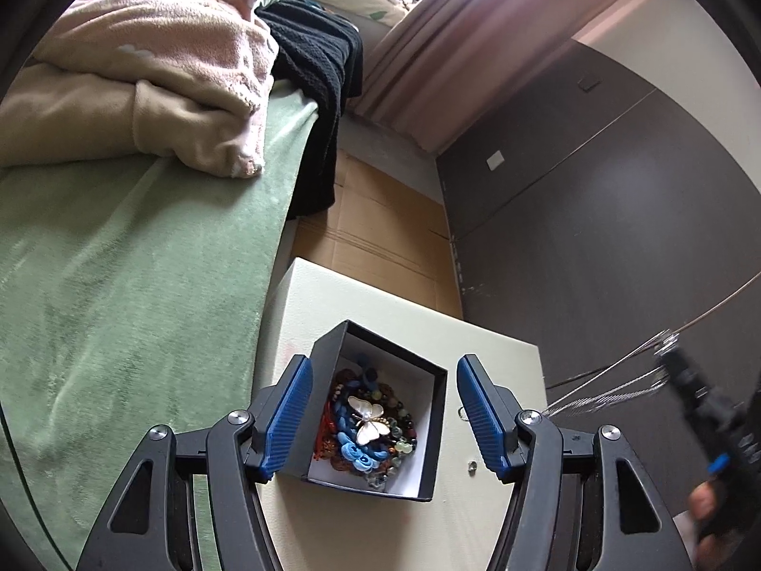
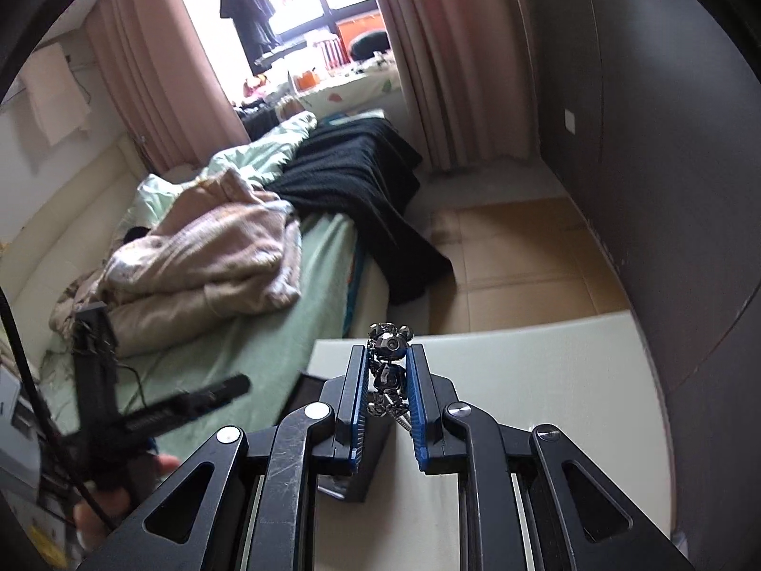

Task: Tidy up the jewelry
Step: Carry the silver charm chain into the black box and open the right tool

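Right fingers (image 2: pixel 389 383) clamp 1 pendant (image 2: pixel 387 361); left fingers (image 1: pixel 383 416) flank 1 box (image 1: pixel 380 409).

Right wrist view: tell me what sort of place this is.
Most likely a bedroom: an unmade bed with a green sheet and piled blankets, and pink curtains at a window.

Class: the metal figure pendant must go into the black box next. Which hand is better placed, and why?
Right. Its tongs already clamp the figure pendant. The left tongs stand open and empty around the black box of jewelry.
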Motion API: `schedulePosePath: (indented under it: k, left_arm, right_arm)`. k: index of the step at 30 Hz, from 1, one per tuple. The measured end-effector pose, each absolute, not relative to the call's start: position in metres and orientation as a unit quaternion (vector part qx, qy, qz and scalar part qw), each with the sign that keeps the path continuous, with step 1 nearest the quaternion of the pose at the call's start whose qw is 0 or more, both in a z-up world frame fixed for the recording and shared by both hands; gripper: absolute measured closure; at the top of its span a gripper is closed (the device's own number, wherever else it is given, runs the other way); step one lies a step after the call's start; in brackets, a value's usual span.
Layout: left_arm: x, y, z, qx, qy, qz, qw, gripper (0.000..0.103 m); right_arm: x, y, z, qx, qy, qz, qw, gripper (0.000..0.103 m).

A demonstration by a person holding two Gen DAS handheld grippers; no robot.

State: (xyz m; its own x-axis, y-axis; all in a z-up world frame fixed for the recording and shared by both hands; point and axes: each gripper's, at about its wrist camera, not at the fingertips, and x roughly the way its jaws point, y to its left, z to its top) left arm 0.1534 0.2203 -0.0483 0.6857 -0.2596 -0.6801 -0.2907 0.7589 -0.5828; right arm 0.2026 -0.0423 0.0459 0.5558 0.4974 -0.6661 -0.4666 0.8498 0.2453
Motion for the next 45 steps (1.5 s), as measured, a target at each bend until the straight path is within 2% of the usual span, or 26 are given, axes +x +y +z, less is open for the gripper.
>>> schedulePosePath:
  k: [7, 12, 26, 36, 37, 38, 39, 40, 41, 45]
  left_arm:
    - [0.147, 0.231, -0.046, -0.363, 0.384, 0.011, 0.849, 0.039]
    - [0.143, 0.239, -0.049, -0.372, 0.385, 0.020, 0.845, 0.039]
    - [0.147, 0.245, -0.056, -0.376, 0.391, 0.029, 0.840, 0.039]
    - [0.152, 0.236, -0.060, -0.360, 0.402, 0.047, 0.841, 0.039]
    - [0.153, 0.234, -0.060, -0.360, 0.402, 0.046, 0.841, 0.039]
    - [0.155, 0.230, -0.059, -0.358, 0.402, 0.043, 0.842, 0.039]
    - [0.157, 0.225, -0.058, -0.354, 0.403, 0.038, 0.843, 0.039]
    - [0.159, 0.219, -0.057, -0.350, 0.404, 0.032, 0.844, 0.039]
    - [0.160, 0.215, -0.056, -0.347, 0.405, 0.028, 0.845, 0.039]
    - [0.165, 0.193, -0.051, -0.327, 0.412, 0.009, 0.851, 0.039]
  right_arm:
    - [0.190, -0.011, 0.097, -0.003, 0.341, 0.295, 0.892, 0.086]
    - [0.187, 0.010, 0.098, -0.007, 0.337, 0.309, 0.889, 0.086]
    - [0.206, 0.034, 0.039, 0.006, 0.384, 0.329, 0.863, 0.086]
    - [0.236, 0.031, -0.040, 0.042, 0.491, 0.328, 0.806, 0.083]
    - [0.237, 0.026, -0.040, 0.052, 0.491, 0.334, 0.803, 0.082]
    - [0.236, 0.018, -0.038, 0.062, 0.484, 0.335, 0.806, 0.071]
    - [0.235, 0.011, -0.035, 0.066, 0.477, 0.329, 0.812, 0.052]
    - [0.234, 0.005, -0.034, 0.068, 0.472, 0.323, 0.817, 0.045]
    - [0.232, -0.004, -0.031, 0.071, 0.465, 0.315, 0.824, 0.041]
    - [0.230, -0.039, -0.031, 0.098, 0.469, 0.296, 0.826, 0.041]
